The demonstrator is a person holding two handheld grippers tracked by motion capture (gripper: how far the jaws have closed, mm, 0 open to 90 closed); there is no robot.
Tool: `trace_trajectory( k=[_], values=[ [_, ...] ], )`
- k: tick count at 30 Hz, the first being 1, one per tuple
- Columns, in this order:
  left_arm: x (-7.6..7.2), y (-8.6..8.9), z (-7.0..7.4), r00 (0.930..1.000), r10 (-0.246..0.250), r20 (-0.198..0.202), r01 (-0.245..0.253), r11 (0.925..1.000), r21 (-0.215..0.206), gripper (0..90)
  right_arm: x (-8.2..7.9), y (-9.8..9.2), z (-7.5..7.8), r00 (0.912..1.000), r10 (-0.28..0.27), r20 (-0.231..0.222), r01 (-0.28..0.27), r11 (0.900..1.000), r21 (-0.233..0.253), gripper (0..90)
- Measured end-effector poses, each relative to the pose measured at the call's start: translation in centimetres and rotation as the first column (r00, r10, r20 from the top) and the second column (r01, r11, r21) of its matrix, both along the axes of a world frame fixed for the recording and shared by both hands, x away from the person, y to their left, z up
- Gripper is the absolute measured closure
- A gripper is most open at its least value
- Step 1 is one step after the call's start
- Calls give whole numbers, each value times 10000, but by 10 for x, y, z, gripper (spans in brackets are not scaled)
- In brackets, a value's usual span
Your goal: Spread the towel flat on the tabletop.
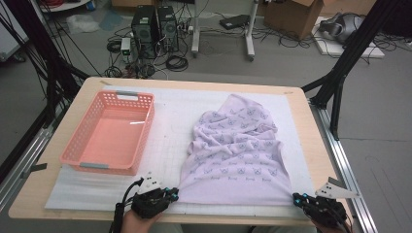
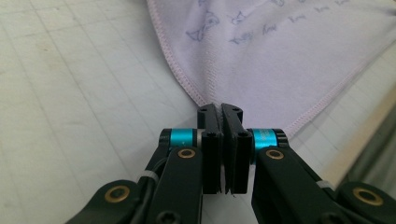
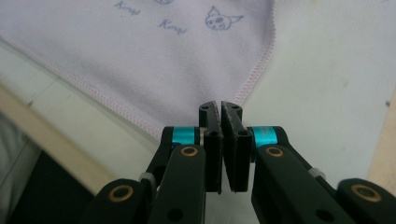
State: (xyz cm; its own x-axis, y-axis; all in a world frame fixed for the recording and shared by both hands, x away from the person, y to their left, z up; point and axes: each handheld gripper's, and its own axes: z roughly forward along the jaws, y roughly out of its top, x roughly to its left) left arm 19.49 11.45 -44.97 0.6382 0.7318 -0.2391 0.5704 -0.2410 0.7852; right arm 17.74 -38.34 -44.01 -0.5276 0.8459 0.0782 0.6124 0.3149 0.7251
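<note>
jaws pinched on towel [image 1: 235, 155] corners — white mat [image 1: 167, 141] on wooden table [image 1: 311, 141], cables beyond.

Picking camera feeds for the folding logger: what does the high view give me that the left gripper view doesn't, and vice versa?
High view alone: the pink basket to the left of the towel, the right gripper at the towel's near right corner, the towel's rumpled far end and the table edge. Left gripper view alone: the jaws pressed together on the very tip of the corner, plus the pink stitched hem. Shared: the lilac printed towel, the left gripper at its near left corner, and the white gridded mat.
</note>
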Motion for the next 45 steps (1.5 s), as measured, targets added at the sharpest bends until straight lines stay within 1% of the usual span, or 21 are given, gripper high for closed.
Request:
trace_trajectory(
  k=[9,10,11,13,15,18,19,20,23,25,26,28,30,31,32,33,34,35,36,40,45],
  values=[
    [-36,6,-3,9966,-783,-267,782,9969,-48,860,-38,-1,-2,9981,422,-449,-421,9991,37,876],
    [-37,6,-3,9959,-876,-230,873,9961,-134,849,-40,-1,-2,9981,408,-469,-406,9992,53,871],
    [-37,6,-3,9965,-829,-143,826,9963,-248,791,-40,0,-1,9981,406,-453,-402,9992,87,847],
    [-32,7,-1,9988,-462,-133,452,9969,-643,569,-38,1,1,9994,163,-300,-160,9998,121,725],
    [-22,7,2,9999,-139,57,144,9953,-962,506,-32,1,4,10000,-11,-39,12,9995,307,673],
    [0,1,5,9998,198,73,-189,9936,-1110,484,-14,3,7,9987,-448,244,440,9986,304,631],
    [0,1,5,9998,198,73,-189,9936,-1110,483,-7,4,6,9978,-601,277,595,9980,230,620],
    [14,-5,7,9998,200,72,-190,9929,-1176,483,1,6,5,9976,-659,203,655,9977,199,618],
    [28,-8,12,9987,419,279,-382,9920,-1202,478,19,15,0,9980,-635,25,635,9980,-32,606],
    [36,-9,13,9976,653,215,-621,9901,-1258,464,27,20,-3,9980,-630,-6,630,9976,-272,606],
    [39,-11,12,9979,620,180,-598,9924,-1072,458,29,22,-4,9979,-651,22,651,9972,-355,613],
    [44,-18,7,9987,503,4,-501,9964,-678,460,32,23,-3,9976,-690,58,692,9970,-354,665],
    [45,-26,3,9996,262,-71,-265,9988,-417,482,32,21,-4,9981,-613,-21,612,9978,-239,812],
    [45,-30,0,9999,84,-97,-86,9998,-203,508,32,20,-4,9989,-465,-91,463,9989,-115,849],
    [42,-35,-3,9999,-144,-52,144,9999,-25,579,32,20,-4,9992,-399,-92,398,9992,-99,862],
    [37,-40,-5,9991,-88,427,74,9994,329,678,31,20,-3,9993,-360,-82,359,9993,-142,866],
    [34,-43,-4,9983,-60,583,23,9979,640,790,30,20,-3,9993,-361,-103,360,9993,-120,868],
    [34,-42,-3,9992,16,406,-38,9985,543,856,29,19,-3,9993,-328,-161,327,9995,-33,870],
    [33,-39,-2,9997,58,244,-70,9986,520,870,27,18,-3,9994,-297,-183,298,9996,26,871],
    [20,-27,-3,9996,230,184,-235,9994,259,877,13,13,-2,9997,-117,-214,117,9999,-8,872],
    [1,-16,-2,9998,78,159,-77,10000,-54,877,-9,5,-1,9997,21,-252,-18,9999,112,873]
  ],
)
